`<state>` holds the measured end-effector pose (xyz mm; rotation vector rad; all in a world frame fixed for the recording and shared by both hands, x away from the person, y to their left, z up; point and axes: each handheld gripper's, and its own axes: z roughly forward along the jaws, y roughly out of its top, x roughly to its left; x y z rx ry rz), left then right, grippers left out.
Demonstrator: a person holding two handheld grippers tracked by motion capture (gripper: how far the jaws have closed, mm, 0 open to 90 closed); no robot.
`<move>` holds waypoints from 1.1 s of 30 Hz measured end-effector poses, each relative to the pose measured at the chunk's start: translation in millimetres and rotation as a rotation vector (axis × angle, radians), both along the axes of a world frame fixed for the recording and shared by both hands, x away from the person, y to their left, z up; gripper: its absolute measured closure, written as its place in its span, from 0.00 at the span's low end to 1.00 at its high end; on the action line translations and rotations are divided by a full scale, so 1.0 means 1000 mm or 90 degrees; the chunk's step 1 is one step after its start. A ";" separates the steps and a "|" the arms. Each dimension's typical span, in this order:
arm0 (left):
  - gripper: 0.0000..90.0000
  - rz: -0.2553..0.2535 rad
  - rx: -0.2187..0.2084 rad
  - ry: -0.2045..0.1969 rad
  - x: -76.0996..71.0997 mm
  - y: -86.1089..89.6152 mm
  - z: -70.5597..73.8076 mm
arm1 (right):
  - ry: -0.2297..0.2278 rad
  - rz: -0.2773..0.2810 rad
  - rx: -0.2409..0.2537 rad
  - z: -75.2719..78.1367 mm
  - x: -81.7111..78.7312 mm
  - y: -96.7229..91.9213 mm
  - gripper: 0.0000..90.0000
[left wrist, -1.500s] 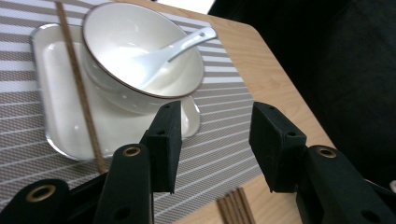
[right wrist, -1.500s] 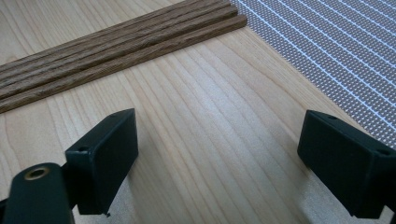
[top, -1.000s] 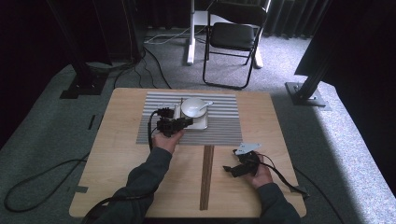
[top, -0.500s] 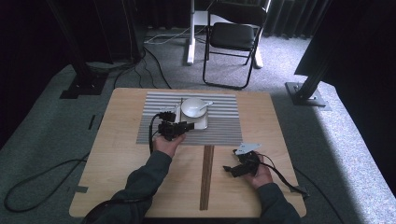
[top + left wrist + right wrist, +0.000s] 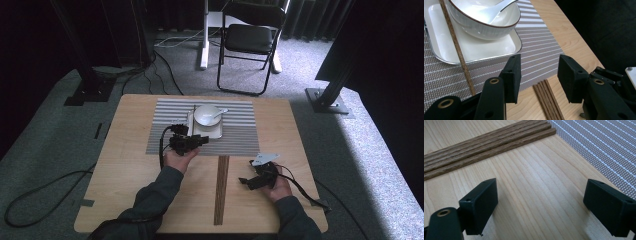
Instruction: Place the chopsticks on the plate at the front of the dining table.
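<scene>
Left hand-held gripper (image 5: 200, 141): I see it gaping, empty, over the striped placemat (image 5: 235, 140), beside the tray (image 5: 216, 134).
Right hand-held gripper (image 5: 243, 181): wide open, empty, near the counter's front edge.
Chopstick bundle (image 5: 220, 189): lies mid-counter, between both.

High view looks down from above; both close tong views share the wooden sticks (image 5: 486, 142)
</scene>
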<state>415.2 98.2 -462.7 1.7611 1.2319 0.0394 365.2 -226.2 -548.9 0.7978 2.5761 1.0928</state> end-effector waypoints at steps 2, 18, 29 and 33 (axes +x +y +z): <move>0.60 -0.003 0.000 0.002 -0.001 0.000 -0.001 | 0.000 0.000 0.000 0.000 0.000 0.000 0.13; 0.60 -0.017 0.004 0.001 -0.012 -0.007 -0.005 | 0.000 0.000 0.000 0.000 0.000 0.000 0.13; 0.60 -0.031 0.025 0.001 -0.019 -0.014 -0.010 | 0.001 -0.001 0.000 0.000 0.000 0.000 0.13; 0.60 -0.038 0.033 0.003 -0.021 -0.017 -0.014 | 0.001 0.000 -0.001 0.000 0.000 0.000 0.13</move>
